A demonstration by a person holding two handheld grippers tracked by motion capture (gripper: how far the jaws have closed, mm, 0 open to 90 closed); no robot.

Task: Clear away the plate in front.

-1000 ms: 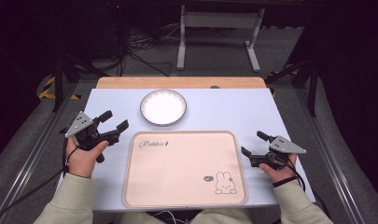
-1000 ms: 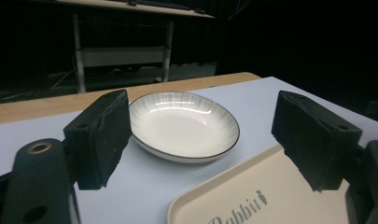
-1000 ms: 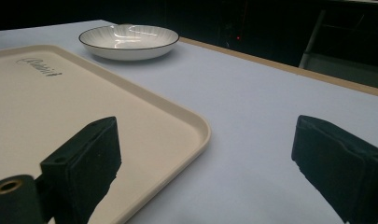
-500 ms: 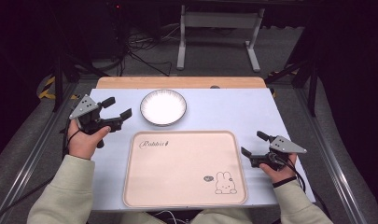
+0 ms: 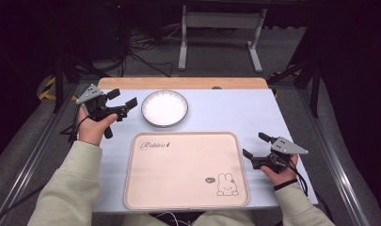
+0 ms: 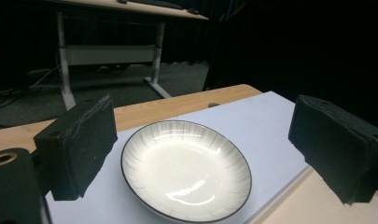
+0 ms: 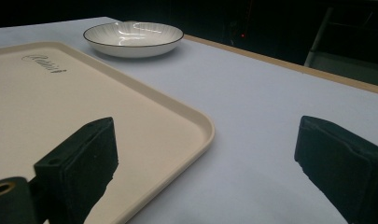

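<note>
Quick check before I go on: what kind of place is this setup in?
Probably a lab or recording studio, not a home: dark surroundings, loose cables on the floor, a metal stand behind, and a table staged with just a plate and tray.

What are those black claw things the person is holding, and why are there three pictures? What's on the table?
Each claw is a hand-held gripper, a tool with two black padded jaws that open and shut like tongs. The person holds the left hand-held gripper and the right hand-held gripper, one in each hand. Both are open and hold nothing.

One picture comes from a camera high above the table. The other two come from small cameras riding on each gripper, looking out between its jaws.

On the pale blue table top lie a round white bowl with a dark rim and a beige plastic tray with a little rabbit drawing. The left gripper points at the bowl.
</note>
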